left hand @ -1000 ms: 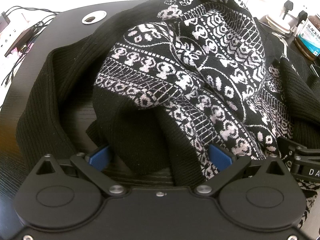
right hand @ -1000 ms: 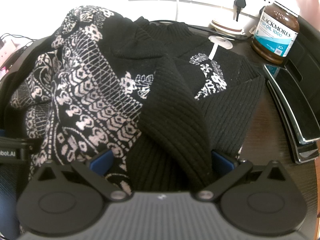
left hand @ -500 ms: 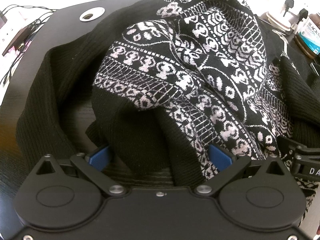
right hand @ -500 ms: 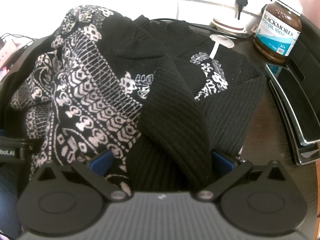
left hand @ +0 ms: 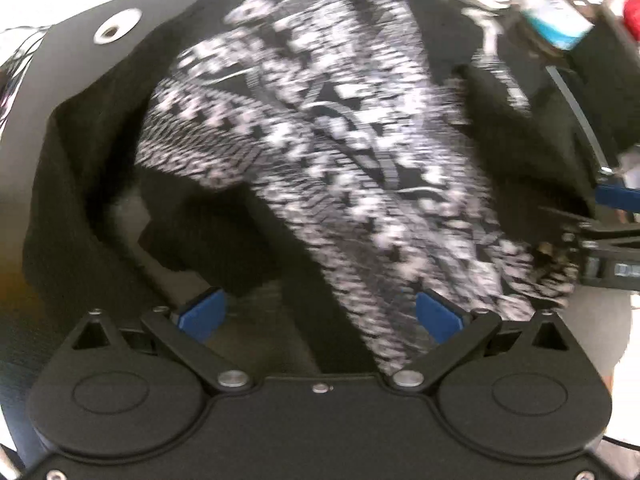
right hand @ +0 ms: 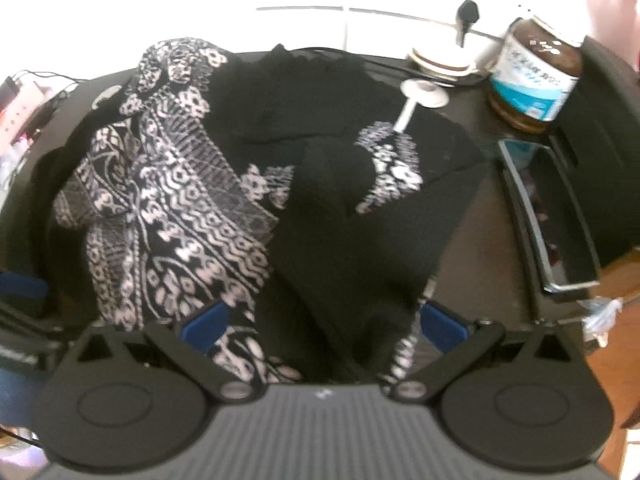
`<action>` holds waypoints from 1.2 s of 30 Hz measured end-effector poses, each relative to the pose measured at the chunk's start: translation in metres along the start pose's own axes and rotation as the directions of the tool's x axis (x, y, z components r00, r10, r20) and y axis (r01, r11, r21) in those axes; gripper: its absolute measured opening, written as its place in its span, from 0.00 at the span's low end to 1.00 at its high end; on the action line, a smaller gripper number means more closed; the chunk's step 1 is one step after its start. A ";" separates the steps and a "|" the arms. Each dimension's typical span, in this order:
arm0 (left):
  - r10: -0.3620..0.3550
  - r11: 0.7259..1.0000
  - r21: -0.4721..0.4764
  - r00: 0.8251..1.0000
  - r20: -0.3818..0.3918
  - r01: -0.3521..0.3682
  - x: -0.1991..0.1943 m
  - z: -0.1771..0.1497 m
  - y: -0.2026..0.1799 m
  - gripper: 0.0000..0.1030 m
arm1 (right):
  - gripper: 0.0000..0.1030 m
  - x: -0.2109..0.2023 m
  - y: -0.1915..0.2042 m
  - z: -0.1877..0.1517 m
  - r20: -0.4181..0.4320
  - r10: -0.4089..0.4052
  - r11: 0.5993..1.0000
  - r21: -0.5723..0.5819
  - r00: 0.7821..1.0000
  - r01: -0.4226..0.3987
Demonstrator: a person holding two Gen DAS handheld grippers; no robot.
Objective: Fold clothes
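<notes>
The sweater (right hand: 168, 216) lies bunched on the bench (left hand: 72, 64), soft, limp knit; best taken by its ribbed hem. Both grippers' jaws stand wide apart, cloth draped between them.

A black knit sweater (left hand: 328, 168) with white patterned bands lies crumpled on a dark round table, filling the middle of the left wrist view, which is blurred. Its plain ribbed black parts curve along the left of the frame. In the right wrist view the sweater (right hand: 256, 200) shows patterned folds at centre-left and ribbed black cloth at centre-right.
</notes>
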State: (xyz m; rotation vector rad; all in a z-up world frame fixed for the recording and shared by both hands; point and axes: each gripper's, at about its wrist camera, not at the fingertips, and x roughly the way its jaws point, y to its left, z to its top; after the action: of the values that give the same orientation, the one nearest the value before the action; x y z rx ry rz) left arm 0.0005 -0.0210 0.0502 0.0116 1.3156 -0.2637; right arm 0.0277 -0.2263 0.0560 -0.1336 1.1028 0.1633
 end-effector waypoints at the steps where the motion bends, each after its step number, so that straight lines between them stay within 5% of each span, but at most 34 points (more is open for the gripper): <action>1: -0.016 1.000 0.007 1.000 0.008 0.016 -0.004 0.001 -0.003 1.00 | 0.99 -0.003 -0.002 -0.003 -0.001 -0.019 1.000 0.001 1.000 0.019; 11: -0.072 0.993 0.095 0.995 0.073 0.065 -0.021 0.007 -0.027 1.00 | 0.99 -0.023 -0.026 -0.035 -0.031 -0.089 0.987 0.133 0.996 0.093; 20: -0.191 0.973 0.131 0.981 -0.025 0.193 -0.006 0.011 -0.053 1.00 | 0.99 -0.029 -0.030 -0.058 -0.055 -0.118 0.976 0.176 0.991 0.126; 36: -0.049 0.980 0.178 0.981 -0.190 0.084 0.045 0.002 -0.066 1.00 | 0.99 -0.019 -0.022 -0.076 -0.079 -0.112 0.981 0.152 0.991 0.123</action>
State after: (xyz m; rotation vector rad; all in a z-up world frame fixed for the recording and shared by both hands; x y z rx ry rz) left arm -0.0005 -0.0937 0.0174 0.1530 1.4732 -0.4508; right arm -0.0431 -0.2636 0.0400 -0.0640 1.1694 -0.0346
